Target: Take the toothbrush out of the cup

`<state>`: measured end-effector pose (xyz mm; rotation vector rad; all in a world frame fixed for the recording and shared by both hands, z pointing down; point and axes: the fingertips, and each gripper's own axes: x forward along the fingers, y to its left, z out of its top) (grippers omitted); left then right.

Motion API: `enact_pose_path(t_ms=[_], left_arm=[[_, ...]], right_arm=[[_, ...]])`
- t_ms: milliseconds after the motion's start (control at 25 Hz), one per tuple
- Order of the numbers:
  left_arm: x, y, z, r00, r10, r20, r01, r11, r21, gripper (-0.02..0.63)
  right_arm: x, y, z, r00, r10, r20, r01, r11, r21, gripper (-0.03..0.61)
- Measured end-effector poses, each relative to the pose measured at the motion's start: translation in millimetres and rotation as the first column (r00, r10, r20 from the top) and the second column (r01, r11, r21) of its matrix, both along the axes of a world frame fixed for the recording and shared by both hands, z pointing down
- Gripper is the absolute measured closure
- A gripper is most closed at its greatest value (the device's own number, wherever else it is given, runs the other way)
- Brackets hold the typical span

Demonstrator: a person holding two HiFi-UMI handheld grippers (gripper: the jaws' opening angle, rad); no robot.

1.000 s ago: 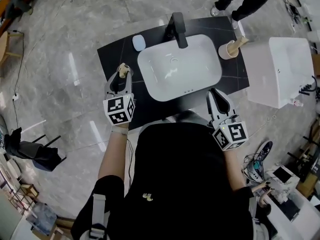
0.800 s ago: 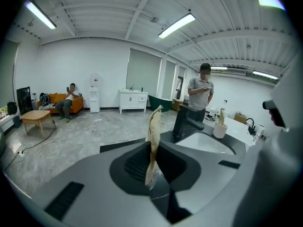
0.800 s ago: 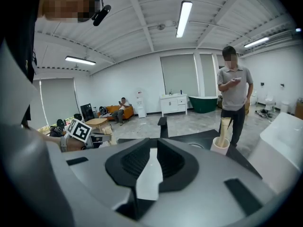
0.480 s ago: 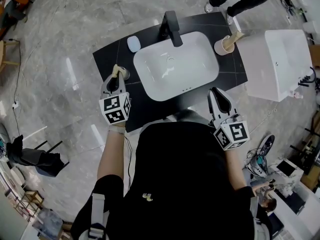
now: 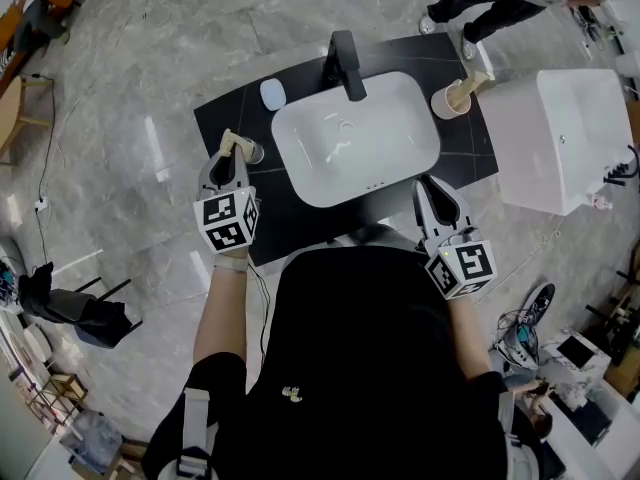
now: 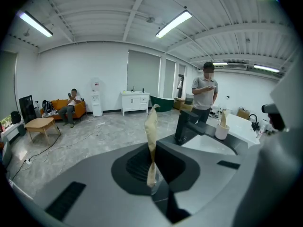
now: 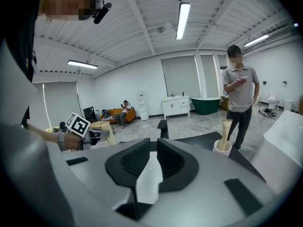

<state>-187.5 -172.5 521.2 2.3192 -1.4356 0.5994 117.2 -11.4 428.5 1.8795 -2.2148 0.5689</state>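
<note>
While the left tool (image 6: 154,148) clamps it and the right tool (image 7: 153,142) sits closed, the toothbrush (image 6: 151,126) stands upright, tip upward.

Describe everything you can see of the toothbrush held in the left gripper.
The toothbrush is a slim tan stick, apparently paper-wrapped, with a pointed, slightly bent top. It stands nearly upright, clamped at its lower half between the dark ribbed pads of the left gripper, which is shut on it. It hangs above a small clear cup on the black counter, left of the white sink. Whether its lower tip has cleared the cup cannot be told.
</note>
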Motion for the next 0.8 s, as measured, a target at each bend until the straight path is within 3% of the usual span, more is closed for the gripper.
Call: enact_pose_path(t_ms=[480,800], left_arm=[[3,13,-79,0.999,-0.040,0.017,0.038,0.996,0.085,0.581],[26,33,-108,1.000,-0.003,-0.007,0.004,0.994,0.112,0.581]], right_arm=[[-3,-14,-6,0.994,-0.080,0.080,0.075,0.995,0.061,0.515],[-7,-14,-10,0.989,-0.111,0.102,0.103,0.992,0.078,0.515]])
